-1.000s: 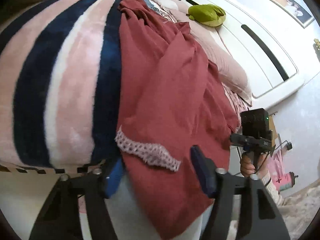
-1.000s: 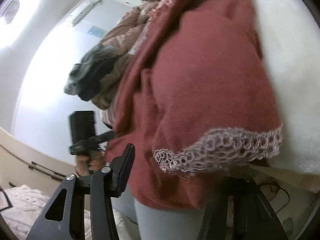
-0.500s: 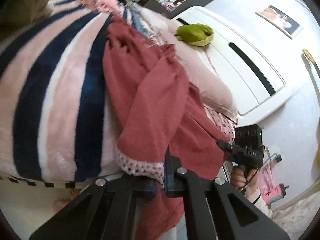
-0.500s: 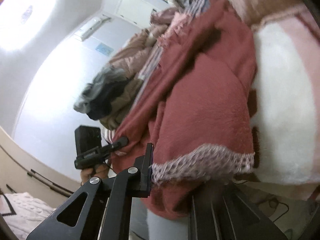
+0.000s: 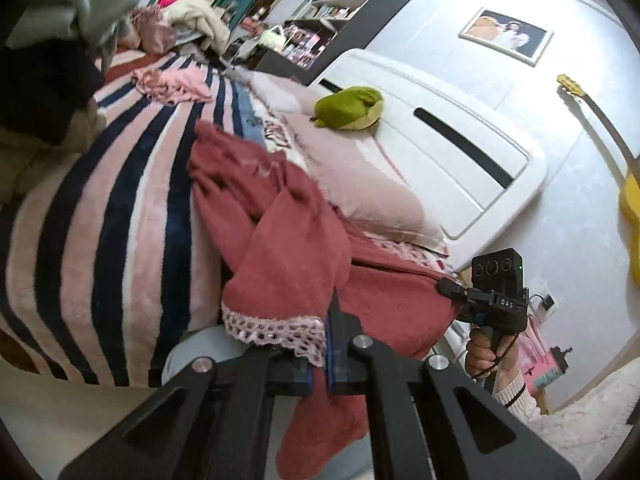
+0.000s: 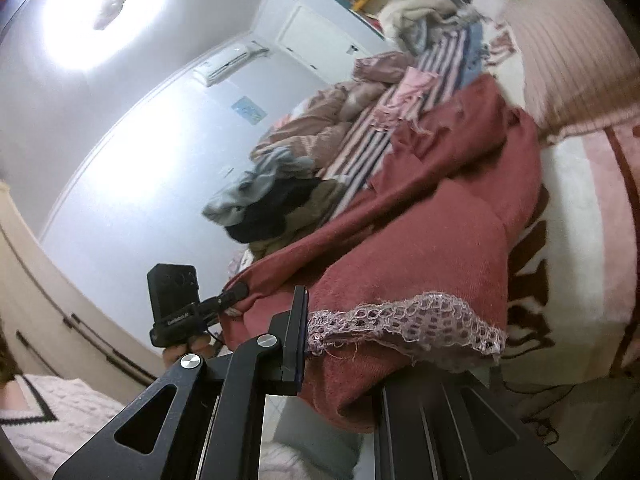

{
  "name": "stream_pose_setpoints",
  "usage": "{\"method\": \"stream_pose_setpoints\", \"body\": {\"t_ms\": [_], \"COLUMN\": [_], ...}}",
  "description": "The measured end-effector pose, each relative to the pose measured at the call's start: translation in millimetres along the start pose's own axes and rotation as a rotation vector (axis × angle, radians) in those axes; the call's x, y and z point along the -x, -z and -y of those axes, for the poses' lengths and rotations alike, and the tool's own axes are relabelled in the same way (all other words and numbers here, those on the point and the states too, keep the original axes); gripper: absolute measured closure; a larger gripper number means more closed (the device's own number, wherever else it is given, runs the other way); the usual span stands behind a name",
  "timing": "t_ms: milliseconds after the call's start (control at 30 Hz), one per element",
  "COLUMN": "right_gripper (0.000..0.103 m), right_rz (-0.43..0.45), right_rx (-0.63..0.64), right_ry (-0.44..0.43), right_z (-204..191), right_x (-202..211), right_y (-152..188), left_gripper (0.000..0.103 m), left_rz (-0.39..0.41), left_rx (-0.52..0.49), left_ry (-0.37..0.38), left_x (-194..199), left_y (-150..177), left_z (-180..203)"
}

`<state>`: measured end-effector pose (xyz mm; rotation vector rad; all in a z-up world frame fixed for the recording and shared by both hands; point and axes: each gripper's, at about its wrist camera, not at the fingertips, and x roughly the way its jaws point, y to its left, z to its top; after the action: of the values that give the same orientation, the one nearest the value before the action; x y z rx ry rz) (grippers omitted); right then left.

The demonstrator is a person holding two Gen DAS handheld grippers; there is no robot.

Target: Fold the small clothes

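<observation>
Clearly the main risk is the thin lace hem slipping out of a pinch: each tool grips only a narrow edge of the dark red garment, and most of the cloth's weight lies on the striped blanket of the bed, so a quick pull upward could drag it free, or tear the openwork trim. A second risk is the loose part hanging off the bed edge, which could swing under and spoil an even fold if the two corners are not carried level.

Left tool has its jaws shut tight on the lace-trimmed hem, the fabric spilling below them. Right tool has just been closing and now clamps the other lace-edged corner, though its far finger is hidden beneath the cloth, so the pinch there is probably, not certainly, full.

Both tools point slightly downward across the bed, side by side, with the garment stretched between them. From the left wrist view the person's right hand grips its handle upright near the pink pillow.
</observation>
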<state>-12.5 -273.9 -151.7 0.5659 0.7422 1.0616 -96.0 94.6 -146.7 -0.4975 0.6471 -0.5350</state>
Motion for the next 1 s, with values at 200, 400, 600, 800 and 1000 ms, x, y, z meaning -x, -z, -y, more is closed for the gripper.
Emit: {"method": "stream_pose_setpoints", "body": {"t_ms": [200,400,600,800,1000], "right_gripper": [0.098,0.098,0.098,0.097,0.097], "right_rz": [0.013,0.017,-0.011,-0.118,-0.274], "right_rx": [0.054,0.088,0.14,0.073,-0.009], "right_ry": [-0.007,0.06,0.158,0.278,0.417], "right_z": [-42.9,-37.9,-7.2,64.7,149.3], "right_x": [16.8,4.6,-31.4,-96.2,-159.9], "right_y": [13.1,-16.9,-92.8,-181.8,-206.7], "left_gripper": [0.101,0.101,0.101,0.1,0.1], "left_rz": [0.051,0.048,0.014,-0.118,-0.247], "left_rx": [-0.072,-0.142,-0.196,-0.148,-0.102], "left_ry": [-0.027,-0.104,-0.194,-0.249,-0.292], "left_x": [31.7,8.5,-56.7,-159.1,-250.3], "left_y": [2.0,-35.4,-117.3,-193.0,-207.5], "left_z": [29.5,27.8,2.0,-64.9,-129.9]}}
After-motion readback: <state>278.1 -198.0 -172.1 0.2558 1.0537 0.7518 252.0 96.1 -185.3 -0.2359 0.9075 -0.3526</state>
